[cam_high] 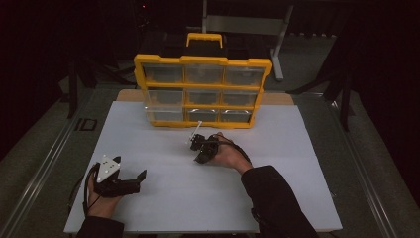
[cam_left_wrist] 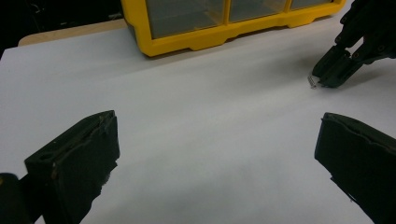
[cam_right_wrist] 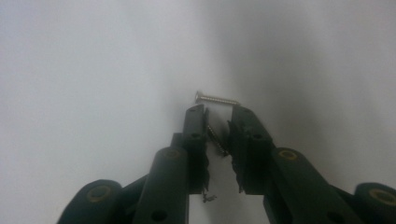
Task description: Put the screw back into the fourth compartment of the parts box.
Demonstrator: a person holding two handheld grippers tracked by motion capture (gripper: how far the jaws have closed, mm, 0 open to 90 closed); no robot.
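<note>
Nine clear drawers front the upright yellow organizer (cam_high: 202,91), contents indiscernible.

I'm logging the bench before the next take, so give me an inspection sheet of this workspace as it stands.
Surface: white board on a table, bare around the tools.
Job's things: yellow compartment organizer standing upright at the far edge, clear drawers shut; one screw lying at the right tool's tips, a second screw between its jaws.
Clutter: nothing seen.
Grippers: left tool resting low near the front left, jaws wide apart, empty; right tool tipped down onto the board, jaws narrowed but with a gap.
Cables: black cable looping beside the left hand.
Surroundings: dark room, metal frame behind the organizer.
</note>
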